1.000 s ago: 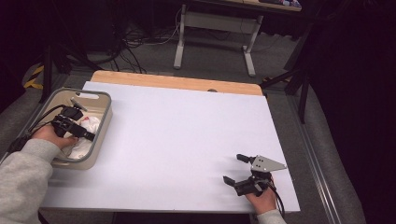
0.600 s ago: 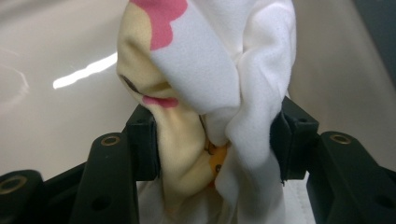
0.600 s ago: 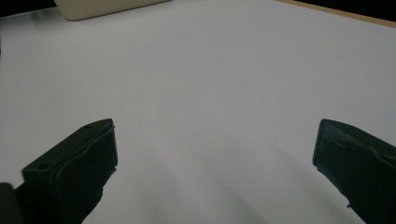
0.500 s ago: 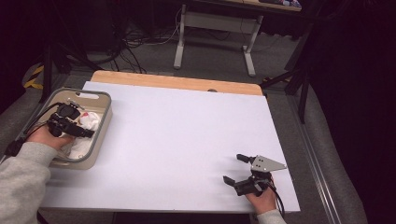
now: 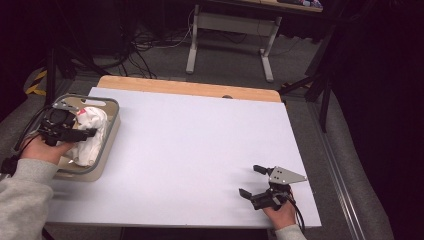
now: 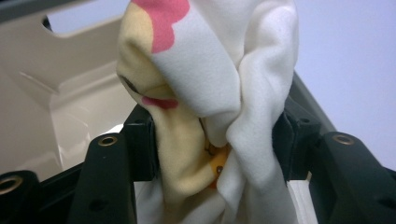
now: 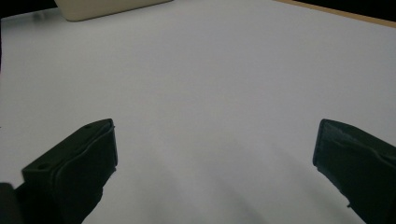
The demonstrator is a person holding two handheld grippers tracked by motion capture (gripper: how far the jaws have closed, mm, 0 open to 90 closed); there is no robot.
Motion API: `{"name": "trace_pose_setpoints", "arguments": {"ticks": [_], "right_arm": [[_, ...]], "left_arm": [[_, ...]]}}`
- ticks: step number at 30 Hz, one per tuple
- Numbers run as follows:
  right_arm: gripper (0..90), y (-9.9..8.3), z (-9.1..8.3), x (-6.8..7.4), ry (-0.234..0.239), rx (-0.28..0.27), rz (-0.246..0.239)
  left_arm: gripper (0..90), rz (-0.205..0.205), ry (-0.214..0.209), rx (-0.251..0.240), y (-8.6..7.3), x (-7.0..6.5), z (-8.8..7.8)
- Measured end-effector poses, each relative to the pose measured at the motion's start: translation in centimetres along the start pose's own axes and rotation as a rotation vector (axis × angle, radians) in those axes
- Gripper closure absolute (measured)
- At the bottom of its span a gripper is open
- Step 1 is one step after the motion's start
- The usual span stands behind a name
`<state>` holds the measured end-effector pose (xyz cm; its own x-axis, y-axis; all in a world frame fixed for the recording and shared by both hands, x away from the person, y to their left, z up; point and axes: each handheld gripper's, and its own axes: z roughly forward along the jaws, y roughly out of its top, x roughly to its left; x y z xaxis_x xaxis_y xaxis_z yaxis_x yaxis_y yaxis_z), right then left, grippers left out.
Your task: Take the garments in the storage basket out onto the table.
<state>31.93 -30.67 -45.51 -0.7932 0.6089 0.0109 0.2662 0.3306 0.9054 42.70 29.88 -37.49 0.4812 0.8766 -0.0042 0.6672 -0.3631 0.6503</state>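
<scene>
1. A white-topped bench with a wooden strip along its far edge fills the scene; most of its surface lies bare between the person's two hands.
2. At the left edge sits a beige plastic bin, holding a bundle of white cloth printed with pink and yellow patches.
3. The left hand-held gripper reaches over the bin with its jaws pinching a bunched fold of the cloth, seen close in the left gripper view with fabric packed between the black jaws.
4. The right hand-held gripper rests low at the near right of the bench, well apart from the bin, jaws spread wide with nothing between them.
5. The likely risk: the grip takes only a gathered fold, so on lifting the soft cloth could slide free, or its trailing part could drag on the bin's rim and tug the light bin along.
</scene>
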Motion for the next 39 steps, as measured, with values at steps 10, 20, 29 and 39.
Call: {"name": "trace_pose_setpoints", "arguments": {"ticks": [10, 20, 29, 39], "right_arm": [[0.4, 0.0, 0.0, 0.0, 0.002, -0.001, 0.004], [0.4, 0.0, 0.0, 0.0, 0.001, -0.001, 0.005], [0.4, 0.0, 0.0, 0.0, 0.0, -0.001, 0.005], [0.4, 0.0, 0.0, 0.0, -0.001, 0.001, 0.002]], "left_arm": [[44.1, -0.02, 0.038, -0.136, -0.1, -0.3, -2.3], [43.8, -0.031, 0.091, -0.285, -0.2, -0.7, -4.4], [43.0, -0.044, 0.091, -0.377, 0.0, -1.2, -5.6], [41.8, -0.021, 0.064, -0.463, 0.9, -3.0, -6.3]]}}
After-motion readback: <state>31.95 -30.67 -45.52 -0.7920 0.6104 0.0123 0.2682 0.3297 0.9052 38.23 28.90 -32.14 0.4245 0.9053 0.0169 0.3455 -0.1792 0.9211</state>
